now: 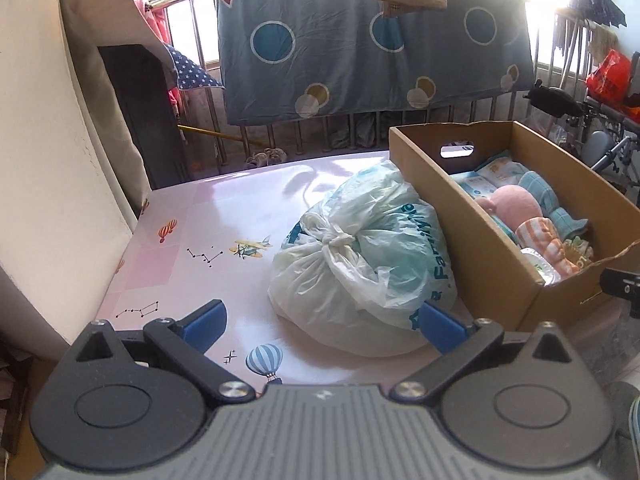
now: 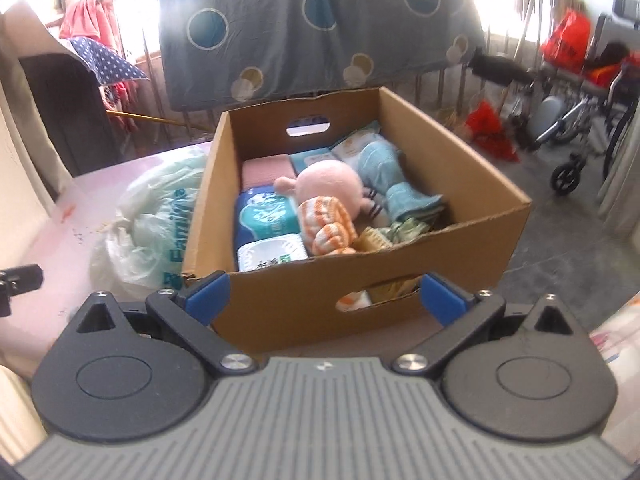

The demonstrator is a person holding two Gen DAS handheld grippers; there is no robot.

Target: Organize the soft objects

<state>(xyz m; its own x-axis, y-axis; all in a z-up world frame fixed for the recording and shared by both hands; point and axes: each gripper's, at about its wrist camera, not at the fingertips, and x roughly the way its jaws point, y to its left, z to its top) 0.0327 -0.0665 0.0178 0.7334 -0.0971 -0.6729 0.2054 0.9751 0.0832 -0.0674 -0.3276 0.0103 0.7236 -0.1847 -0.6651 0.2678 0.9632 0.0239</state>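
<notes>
Box: the cardboard box (image 2: 360, 288) sits on the pink table (image 1: 224, 216), pretty stuffed: pink plush (image 2: 326, 186), orange striped knit (image 2: 326, 224), blue cloth (image 2: 384, 172), wipes packs (image 2: 266, 212).
Bag: knotted plastic bag (image 1: 360, 256) lies right against the box's side.
Left gripper (image 1: 320, 322): jaws spread wide, nothing held, right blue pad in front of the bag's near edge, contact unclear.
Right gripper (image 2: 325, 294): wide open too, empty, facing the box's near wall.

I count one cardboard box (image 2: 400, 280) and one knotted plastic bag (image 1: 360, 256) on my bench (image 1: 208, 216). Inside the box I see one pink plush toy (image 2: 324, 184), one orange-striped knitted piece (image 2: 326, 226), one light-blue folded cloth (image 2: 384, 172), and at least three tissue or wipe packs (image 2: 266, 212).
</notes>
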